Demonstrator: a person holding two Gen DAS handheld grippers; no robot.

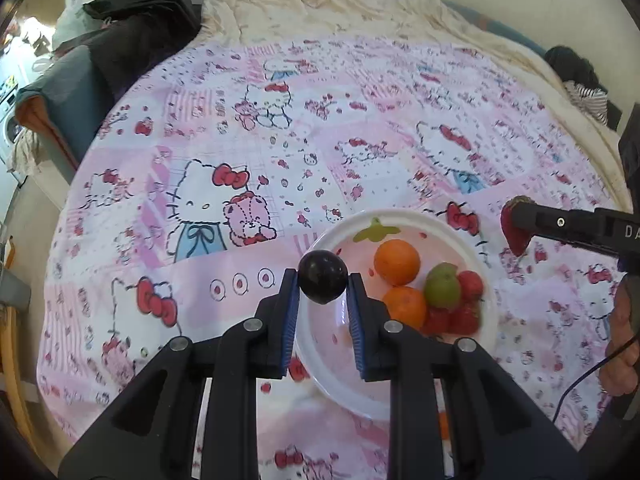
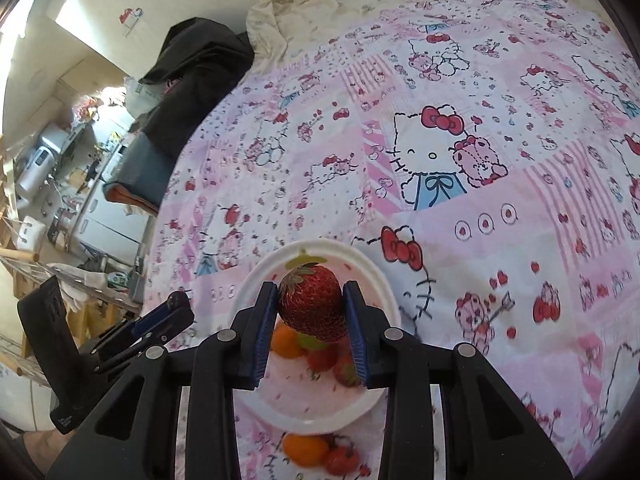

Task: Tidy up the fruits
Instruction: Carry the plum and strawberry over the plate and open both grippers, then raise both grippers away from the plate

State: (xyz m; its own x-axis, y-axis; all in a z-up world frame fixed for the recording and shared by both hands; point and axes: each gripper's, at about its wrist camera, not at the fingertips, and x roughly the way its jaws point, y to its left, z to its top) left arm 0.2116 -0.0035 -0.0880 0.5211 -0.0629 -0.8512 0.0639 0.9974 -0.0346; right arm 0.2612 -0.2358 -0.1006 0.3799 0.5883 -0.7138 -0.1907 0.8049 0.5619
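Note:
A dark round plum (image 1: 323, 285) sits pinched between the blue pads of my left gripper (image 1: 323, 279), just over the near-left rim of a white plate (image 1: 400, 216). On the plate lie two oranges (image 1: 397, 262), a green fruit (image 1: 442, 286) and some strawberries (image 1: 470, 284). My right gripper (image 2: 311, 300) is shut on a large red strawberry (image 2: 312, 306), above the same plate (image 2: 320, 246). From the left wrist view that strawberry (image 1: 514, 236) hangs to the right of the plate, over the bedcover. The left gripper (image 2: 176, 308) shows at the lower left of the right wrist view.
A pink cartoon-cat bedcover (image 1: 280, 160) spreads under everything. An orange (image 2: 306, 450) and a strawberry (image 2: 340, 458) lie on it beside the plate's near rim. Dark clothing (image 1: 140, 20) is piled at the far left corner, with cream sheets (image 1: 320, 4) behind. A hand (image 1: 624, 340) shows at right.

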